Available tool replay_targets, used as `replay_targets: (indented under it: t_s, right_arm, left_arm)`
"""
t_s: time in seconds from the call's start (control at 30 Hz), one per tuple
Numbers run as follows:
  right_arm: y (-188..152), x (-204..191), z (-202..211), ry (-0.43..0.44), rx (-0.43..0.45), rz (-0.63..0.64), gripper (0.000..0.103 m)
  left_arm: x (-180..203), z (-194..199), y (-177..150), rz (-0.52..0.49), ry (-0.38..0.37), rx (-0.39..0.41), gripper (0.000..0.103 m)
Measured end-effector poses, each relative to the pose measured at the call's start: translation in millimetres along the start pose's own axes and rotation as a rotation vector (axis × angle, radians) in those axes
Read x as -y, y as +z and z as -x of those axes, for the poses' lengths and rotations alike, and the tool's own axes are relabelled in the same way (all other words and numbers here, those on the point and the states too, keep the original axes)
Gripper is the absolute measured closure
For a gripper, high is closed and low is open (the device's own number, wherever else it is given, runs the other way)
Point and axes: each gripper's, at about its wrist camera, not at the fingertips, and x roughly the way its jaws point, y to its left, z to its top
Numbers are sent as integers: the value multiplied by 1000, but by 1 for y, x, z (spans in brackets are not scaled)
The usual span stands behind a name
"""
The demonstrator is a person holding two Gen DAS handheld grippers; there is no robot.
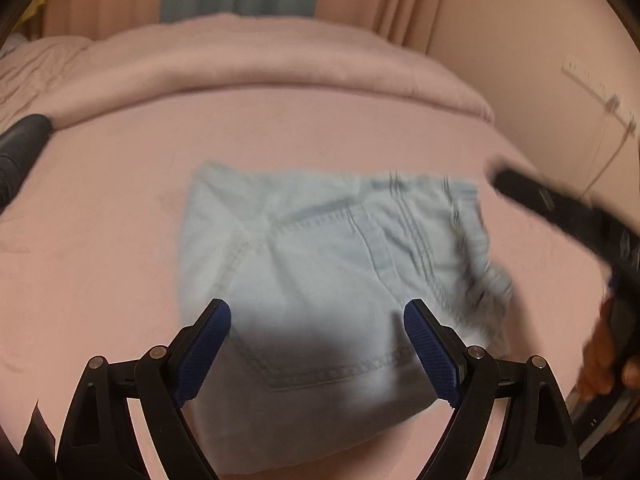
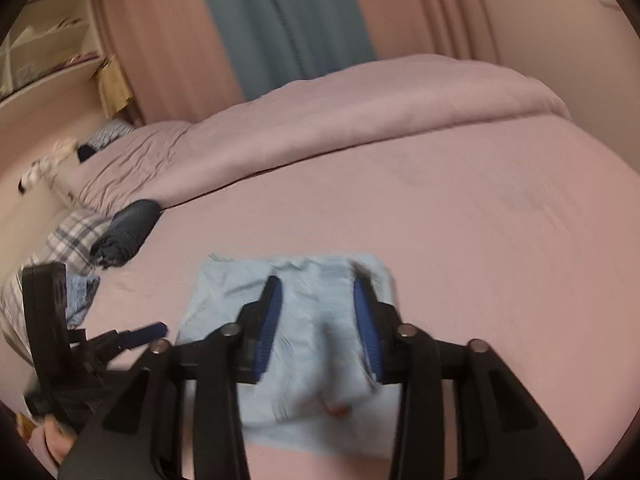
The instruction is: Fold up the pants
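Observation:
Light blue denim pants [image 1: 320, 264] lie folded into a compact rectangle on the pink bed; they also show in the right wrist view [image 2: 316, 344]. My left gripper [image 1: 317, 312] is open and empty above the near edge of the pants. My right gripper [image 2: 318, 292] is open and empty just above the pants; its body shows blurred at the right of the left wrist view [image 1: 568, 208]. The left gripper appears at the left of the right wrist view [image 2: 152, 330].
A pink duvet [image 2: 360, 120] is bunched across the far side of the bed. A dark rolled garment [image 2: 124, 232], plaid cloth [image 2: 72, 240] and other clothes lie at the left edge. Curtains [image 2: 288, 20] hang behind. A wall socket [image 1: 580, 76] is at right.

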Motion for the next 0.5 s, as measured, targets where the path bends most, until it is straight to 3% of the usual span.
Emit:
replay_targets:
  t_s: [0.13, 0.23, 0.3, 0.5]
  right_arm:
    - [7, -9, -44, 42, -49, 36, 72]
    - [-1, -3, -82, -106, -183, 86, 85]
    - [-11, 11, -99, -101, -260, 49, 85]
    - [-14, 23, -90, -77, -226, 70, 85]
  left_arm:
    - [10, -23, -14, -89, -12, -127, 10]
    - [6, -21, -17, -95, -33, -130, 10]
    - [0, -20, -18, -81, -56, -134, 10]
    - [2, -11, -22, -102, -33, -129, 9]
